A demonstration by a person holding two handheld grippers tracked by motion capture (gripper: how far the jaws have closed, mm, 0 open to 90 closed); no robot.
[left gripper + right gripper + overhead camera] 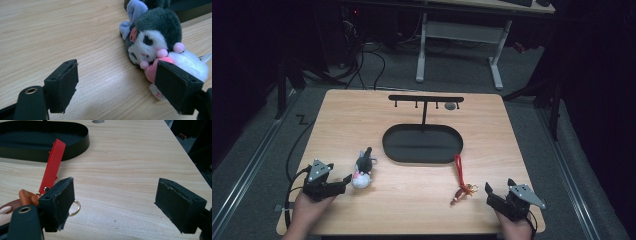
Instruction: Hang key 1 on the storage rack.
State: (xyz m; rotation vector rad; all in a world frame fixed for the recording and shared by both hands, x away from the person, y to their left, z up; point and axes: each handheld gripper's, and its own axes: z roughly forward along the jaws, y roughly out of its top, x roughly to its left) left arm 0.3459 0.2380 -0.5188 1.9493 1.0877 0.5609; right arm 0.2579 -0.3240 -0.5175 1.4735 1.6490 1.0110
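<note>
On the wooden table (412, 200) a small plush toy (362, 170) lies near the front left corner, at about eight o'clock from the black oval tray (422, 144) in the middle. From the left gripper view the plush toy (155, 42) is dark grey on top with a white face, a lilac bow, a pink patch on its brow, a row of pink pompoms under the chin and a fluffy white body. It lies on its side; in the high view its long axis runs roughly from six to twelve o'clock, leaning a touch toward one o'clock, with the pale end nearest the person and the dark end toward the tray.

The left gripper (346, 180) sits just at nine o'clock from the plush toy, held in the person's left hand (307, 210). Its jaws stand wide apart and grip nothing; in its own view the right-hand pad sits in front of the toy's white body, though I cannot tell whether it touches.

Over on the other side, a keychain (460, 182) with a red strap and a small brown figure lies at about five o'clock from the tray, the strap pointing up toward twelve o'clock. The right gripper (488, 192) rests just at three o'clock from the figure, jaws also spread wide and holding nothing. In the right gripper view, the red strap (52, 167) and a metal ring (74, 208) lie beside the left-hand pad.
</note>
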